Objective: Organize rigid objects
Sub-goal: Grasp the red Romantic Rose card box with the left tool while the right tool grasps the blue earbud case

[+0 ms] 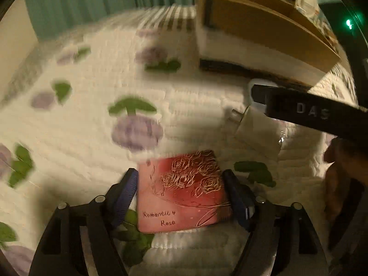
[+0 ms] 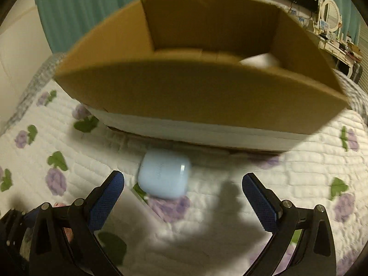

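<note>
Left gripper [image 1: 181, 197]: clamps the pink tin [image 1: 181, 191], likely bound for the box [image 2: 195, 87].
Right gripper [image 2: 182, 193]: spread wide, approaching the blue case [image 2: 163, 174].

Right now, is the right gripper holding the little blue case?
No, the right gripper is open and the blue case lies on the quilt ahead of its fingers, untouched.

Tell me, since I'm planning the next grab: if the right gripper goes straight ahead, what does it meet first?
Probably the pale blue case on the quilt, just ahead of the open right gripper, slightly left of centre. The cardboard box lies beyond it. Depth is uncertain.
</note>
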`<state>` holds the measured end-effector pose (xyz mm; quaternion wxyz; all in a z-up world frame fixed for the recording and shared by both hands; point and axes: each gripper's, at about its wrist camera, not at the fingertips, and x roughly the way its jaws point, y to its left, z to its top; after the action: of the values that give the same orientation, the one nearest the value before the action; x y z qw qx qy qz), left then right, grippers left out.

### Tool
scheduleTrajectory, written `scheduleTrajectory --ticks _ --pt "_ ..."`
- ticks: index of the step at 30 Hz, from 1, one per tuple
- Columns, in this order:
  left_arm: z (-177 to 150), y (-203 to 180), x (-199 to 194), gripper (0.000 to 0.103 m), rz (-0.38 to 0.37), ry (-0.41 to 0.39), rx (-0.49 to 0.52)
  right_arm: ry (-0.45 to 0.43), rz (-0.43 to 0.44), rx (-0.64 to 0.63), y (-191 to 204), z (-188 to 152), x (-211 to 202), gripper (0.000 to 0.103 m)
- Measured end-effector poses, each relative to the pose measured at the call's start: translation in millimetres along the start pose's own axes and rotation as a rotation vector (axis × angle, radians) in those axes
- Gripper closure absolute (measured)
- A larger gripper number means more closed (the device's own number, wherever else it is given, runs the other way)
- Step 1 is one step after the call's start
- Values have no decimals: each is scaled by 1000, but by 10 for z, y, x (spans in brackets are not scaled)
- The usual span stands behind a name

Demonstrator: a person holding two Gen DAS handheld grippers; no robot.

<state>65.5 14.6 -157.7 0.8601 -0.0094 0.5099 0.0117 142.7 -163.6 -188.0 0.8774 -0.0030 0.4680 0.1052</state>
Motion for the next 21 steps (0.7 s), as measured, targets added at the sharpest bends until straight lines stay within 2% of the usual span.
scheduleTrajectory --ticks 2,4,5,6,10,21 --pt "11 95 25 25 -48 0 -53 19 -15 -5 46 6 101 10" --pt "3 95 -4 26 -57 -12 -51 28 -28 -12 62 -3 149 35" --pt "-6 86 -17 27 -57 -18 -44 31 -29 -10 53 -13 151 40" --pt "-14 80 -28 27 -59 -24 -39 26 -26 -3 32 -26 135 51" --pt "-27 98 -89 29 -82 -35 -56 30 13 20 -71 -70 79 53" --pt "-170 54 -344 30 -76 -69 -33 1 14 22 -220 -381 -300 54"
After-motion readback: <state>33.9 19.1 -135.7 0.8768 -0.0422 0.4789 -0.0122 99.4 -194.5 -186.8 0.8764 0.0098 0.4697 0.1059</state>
